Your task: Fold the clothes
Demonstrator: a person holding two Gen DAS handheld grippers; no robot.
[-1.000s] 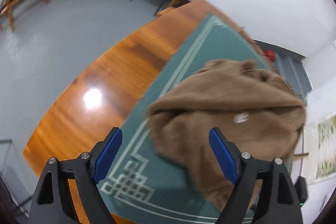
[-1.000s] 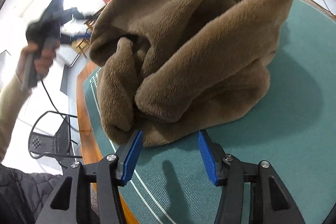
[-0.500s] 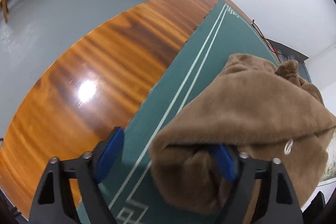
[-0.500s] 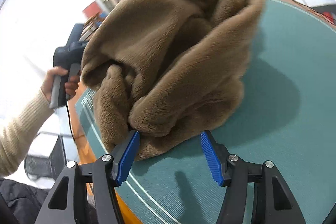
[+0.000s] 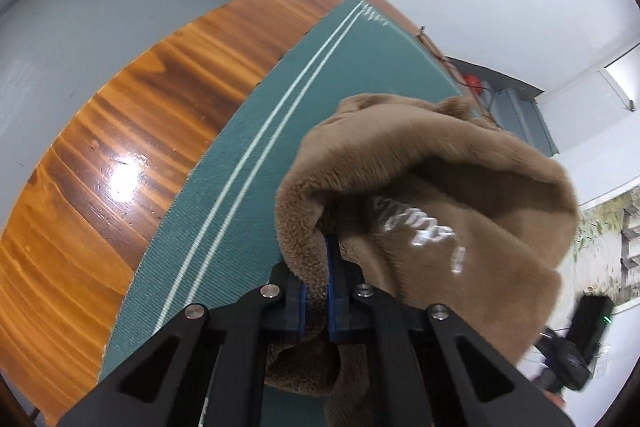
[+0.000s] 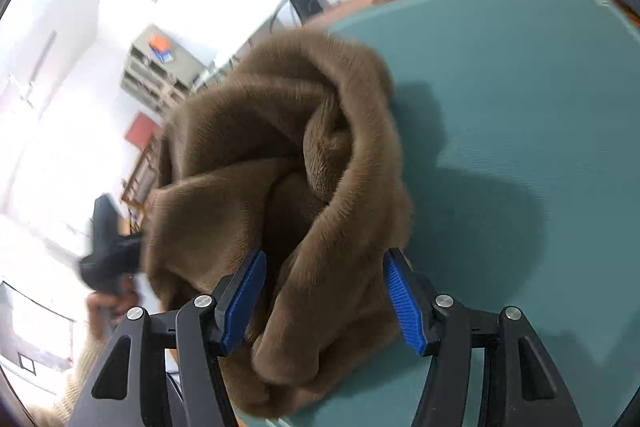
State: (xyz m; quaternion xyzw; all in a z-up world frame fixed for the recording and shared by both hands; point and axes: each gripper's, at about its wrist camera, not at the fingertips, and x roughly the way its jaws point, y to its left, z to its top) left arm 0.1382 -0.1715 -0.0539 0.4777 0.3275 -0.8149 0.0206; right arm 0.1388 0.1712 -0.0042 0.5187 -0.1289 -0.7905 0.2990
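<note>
On the green mat (image 5: 248, 155), the left gripper (image 5: 320, 291) is clenched on the brown fleece (image 5: 460, 195). The right gripper (image 6: 324, 299) is spread wide around a fold.

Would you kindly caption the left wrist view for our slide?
Left claw shut on a fold of the brown fleece garment above the green mat.

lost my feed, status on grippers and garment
Left gripper shut on fuzzy brown fleece garment. Right gripper open, astride a fold. Garment bunched on green mat.
</note>
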